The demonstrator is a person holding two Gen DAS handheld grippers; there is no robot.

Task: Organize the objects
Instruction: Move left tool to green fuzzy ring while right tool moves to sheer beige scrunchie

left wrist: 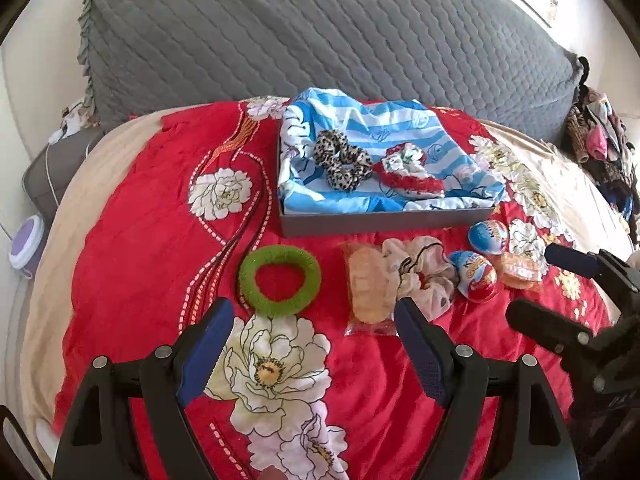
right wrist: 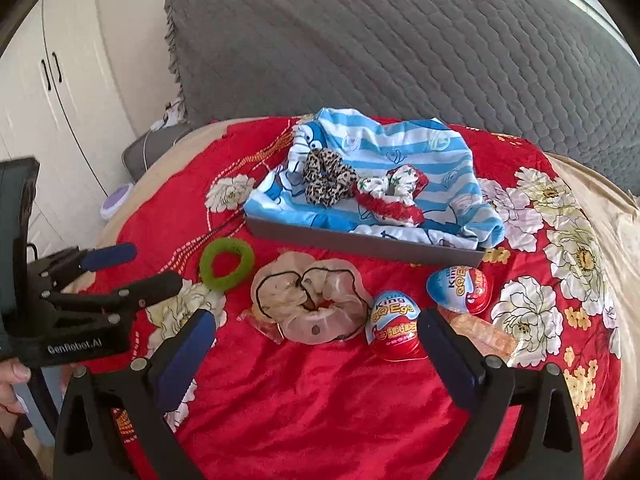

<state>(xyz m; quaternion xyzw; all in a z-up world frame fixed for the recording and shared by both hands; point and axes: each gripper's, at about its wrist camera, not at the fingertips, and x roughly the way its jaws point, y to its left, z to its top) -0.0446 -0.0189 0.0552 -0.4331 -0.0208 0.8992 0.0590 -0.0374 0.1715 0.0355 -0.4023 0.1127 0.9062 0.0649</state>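
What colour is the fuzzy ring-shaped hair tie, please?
Green; the fuzzy ring-shaped hair tie shows best from the left wrist.

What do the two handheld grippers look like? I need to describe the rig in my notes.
Both the left gripper and the right gripper have black plastic frames with silver round bolts and two jaws lined with textured blue pads. The left gripper's body carries white "GenRobot.AI" lettering. No cables show.

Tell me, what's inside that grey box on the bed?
The box holds a blue-striped cloth with two scrunchies on it: a leopard one and a red-and-white one. The cloth covers the bottom, so anything beneath it is hidden.
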